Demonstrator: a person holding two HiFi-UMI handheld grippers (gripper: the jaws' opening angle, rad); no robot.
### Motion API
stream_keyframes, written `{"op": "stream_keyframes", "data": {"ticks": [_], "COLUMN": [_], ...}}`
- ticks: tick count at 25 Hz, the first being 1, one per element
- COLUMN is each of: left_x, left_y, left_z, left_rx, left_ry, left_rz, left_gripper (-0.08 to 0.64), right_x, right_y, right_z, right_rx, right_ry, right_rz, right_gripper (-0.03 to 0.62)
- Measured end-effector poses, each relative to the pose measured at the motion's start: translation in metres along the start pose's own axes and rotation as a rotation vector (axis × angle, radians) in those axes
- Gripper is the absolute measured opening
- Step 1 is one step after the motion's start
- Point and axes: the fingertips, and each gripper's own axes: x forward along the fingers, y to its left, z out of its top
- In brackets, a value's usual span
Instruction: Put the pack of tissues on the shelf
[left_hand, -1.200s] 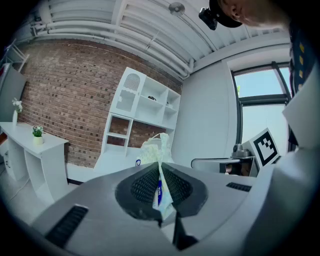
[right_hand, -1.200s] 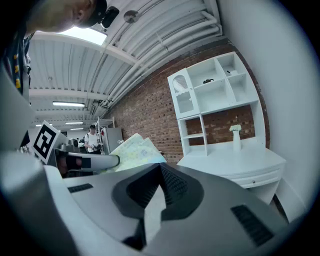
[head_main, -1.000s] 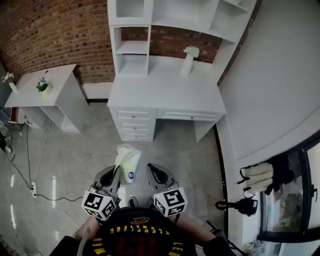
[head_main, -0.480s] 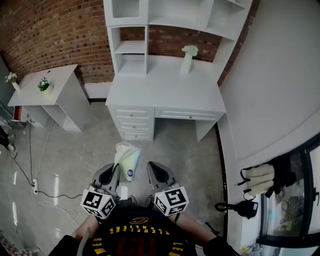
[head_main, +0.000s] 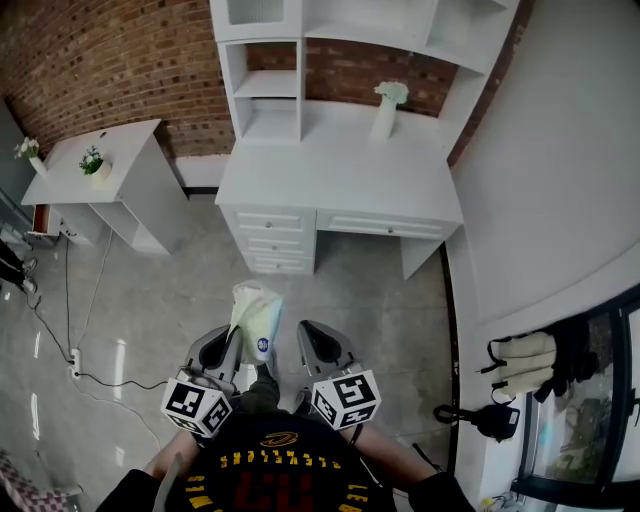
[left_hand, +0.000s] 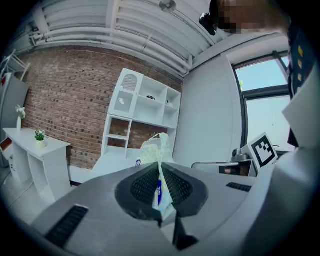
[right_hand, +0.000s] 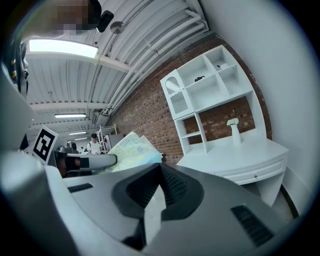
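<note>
The pack of tissues (head_main: 255, 313) is a pale green-white soft pack with a blue mark, and it stands up out of my left gripper (head_main: 231, 346). In the left gripper view the jaws are shut on the lower edge of the pack of tissues (left_hand: 156, 151), held by my left gripper (left_hand: 160, 189). My right gripper (head_main: 312, 341) sits just to the right, shut with nothing between its pads (right_hand: 170, 187). The white shelf unit (head_main: 268, 83) stands on the white desk (head_main: 335, 180) ahead, against the brick wall. From my right gripper (right_hand: 159, 186), the tissues (right_hand: 131, 150) show at the left.
A white vase with flowers (head_main: 385, 110) stands on the desk's back right. A low white side table (head_main: 95, 165) with small plants is at the left. A cable and socket (head_main: 72, 358) lie on the grey floor. A white wall runs along the right.
Both grippers keep the same pose with the pack held. The view has shifted a little to the left, and a foot now shows between the grippers.
</note>
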Motion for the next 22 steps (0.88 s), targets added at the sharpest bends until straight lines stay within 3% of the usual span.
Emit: {"op": "stream_keyframes", "data": {"ticks": [9, 22], "left_x": [0.045, 0.114], "left_y": [0.042, 0.153], "left_z": [0.017, 0.052], "left_rx": [-0.012, -0.025], "left_ry": [-0.028, -0.042], "left_rz": [-0.068, -0.146], "left_gripper": [0.008, 0.008], "right_x": [0.056, 0.181], "right_y": [-0.02, -0.029], "right_z": [0.008, 0.027], "right_rx": [0.002, -0.016], "right_ry": [0.017, 0.033], "right_rz": [-0.045, -0.126], "right_gripper": [0.006, 0.006]}}
